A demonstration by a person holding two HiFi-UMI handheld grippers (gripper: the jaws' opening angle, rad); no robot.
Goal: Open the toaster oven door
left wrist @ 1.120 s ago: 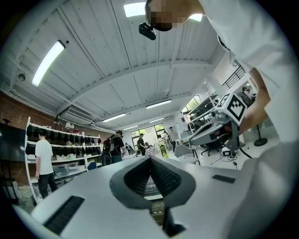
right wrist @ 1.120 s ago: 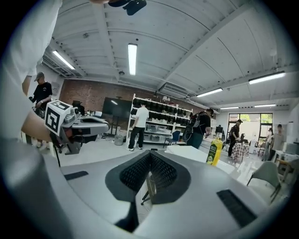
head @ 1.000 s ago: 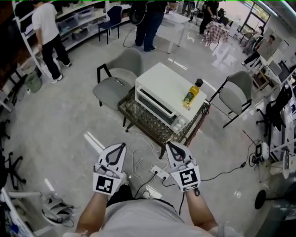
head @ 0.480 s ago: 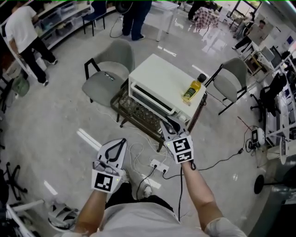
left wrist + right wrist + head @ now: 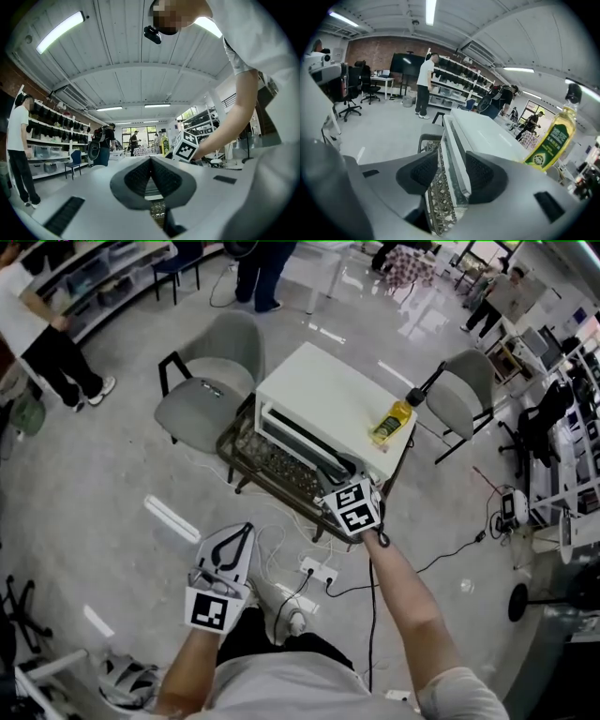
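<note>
The toaster oven (image 5: 323, 401) is a white box on a low lattice-topped counter (image 5: 268, 463) in the middle of a workshop floor. Its door (image 5: 298, 441) faces the person and is closed flat against the front. A yellow oil bottle (image 5: 391, 423) stands on the oven's top near its right-hand end.

The right tool (image 5: 451, 171) is stretched out at the end of the arm to the oven's front right corner. In the right gripper view its jaws stand apart and straddle the long handle bar (image 5: 453, 154) that runs along the door's upper edge. The bar and a strip of the door's glass lie in the gap, with the counter's lattice showing below. The right-hand pad (image 5: 482, 172) sits very close to the bar. Whether it actually touches is hard to judge from this angle, but the jaws do not look clamped.

The left tool (image 5: 243, 538) is held low and close to the person's body, well apart from the oven, over a tangle of white cables and a power strip (image 5: 317, 570) on the floor. In the left gripper view its pads meet at the tip with nothing between them.

A grey chair (image 5: 201, 381) stands just beside the counter on the left. Another chair (image 5: 466, 397) stands on the far right.
</note>
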